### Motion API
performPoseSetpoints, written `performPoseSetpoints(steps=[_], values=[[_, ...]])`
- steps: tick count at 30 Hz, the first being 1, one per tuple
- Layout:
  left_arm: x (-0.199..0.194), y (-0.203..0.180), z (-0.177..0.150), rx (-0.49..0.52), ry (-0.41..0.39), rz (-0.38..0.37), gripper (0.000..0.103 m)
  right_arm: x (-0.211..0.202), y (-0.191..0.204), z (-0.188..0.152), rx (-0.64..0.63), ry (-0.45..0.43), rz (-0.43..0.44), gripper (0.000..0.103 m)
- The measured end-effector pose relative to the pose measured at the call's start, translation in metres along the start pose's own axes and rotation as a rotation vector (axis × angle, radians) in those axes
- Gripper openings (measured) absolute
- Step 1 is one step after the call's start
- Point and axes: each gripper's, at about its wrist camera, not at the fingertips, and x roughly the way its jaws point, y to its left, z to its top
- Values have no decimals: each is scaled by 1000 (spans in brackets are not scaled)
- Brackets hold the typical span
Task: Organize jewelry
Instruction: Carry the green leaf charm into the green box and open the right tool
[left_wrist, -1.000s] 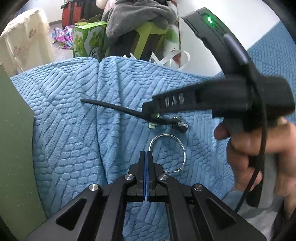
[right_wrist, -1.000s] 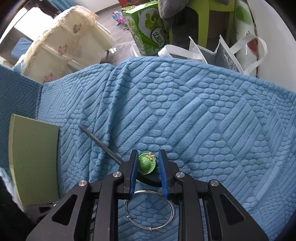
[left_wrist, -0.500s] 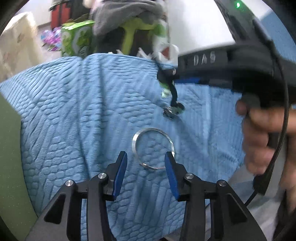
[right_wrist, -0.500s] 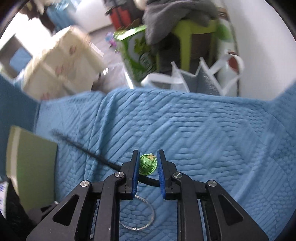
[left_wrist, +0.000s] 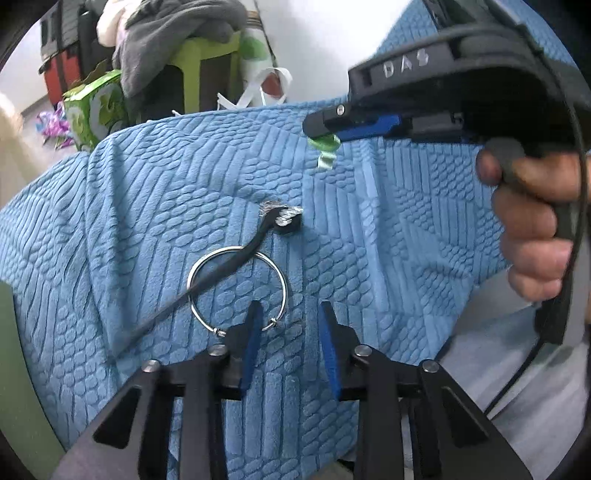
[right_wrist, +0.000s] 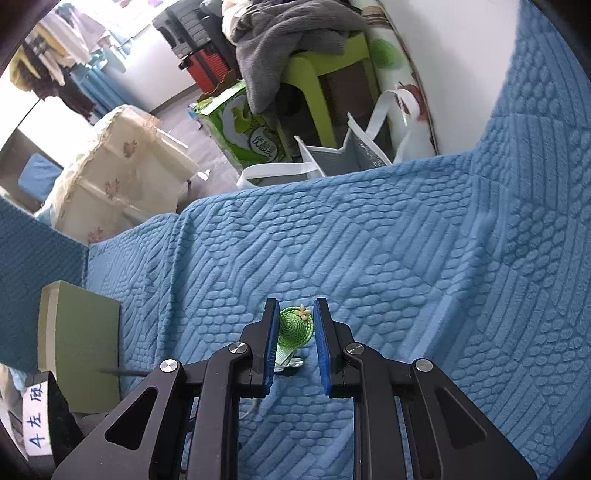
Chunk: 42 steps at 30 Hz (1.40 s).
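Blue quilted fabric (left_wrist: 155, 206) is our landmark. Our right gripper (right_wrist: 295, 325) clamps a small green woven hat-shaped clip (right_wrist: 294, 328) and holds it above the fabric. Our left gripper (left_wrist: 288, 332) is closing with nothing between its jaws — the silver wire bangle (left_wrist: 236, 290) and black hair stick (left_wrist: 218, 275) lie on the fabric just beyond. We judge sorting barely begun — nothing stored yet.
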Motion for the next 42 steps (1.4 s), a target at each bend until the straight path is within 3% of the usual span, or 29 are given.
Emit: performPoseSetpoints(steps=[5,6,10,17,22,27,42], values=[[15,-5,-2,79,36,48,14,-3,-2,-1,3,-3,11,16],[19,-6,-2,86,53,53,7,-3,-1,-1,-1,-3,9,16],[25,-15,-6,141,33,78,6,-4,0,-4,-3,-1,3,16],[25,-14,-8,82,5,30,1,-13,1,-12,11,-17,2,16],[-5,-2,-7,-22,-39,-34,0,-24,7,-19,21,-38,9,16],[-30,9,4,-79,-74,-45,0,-31,17,-23,14,-49,-6,16],[-140,45,36,-112,-248,-33,0,-77,73,-11,-63,-117,-45,16]])
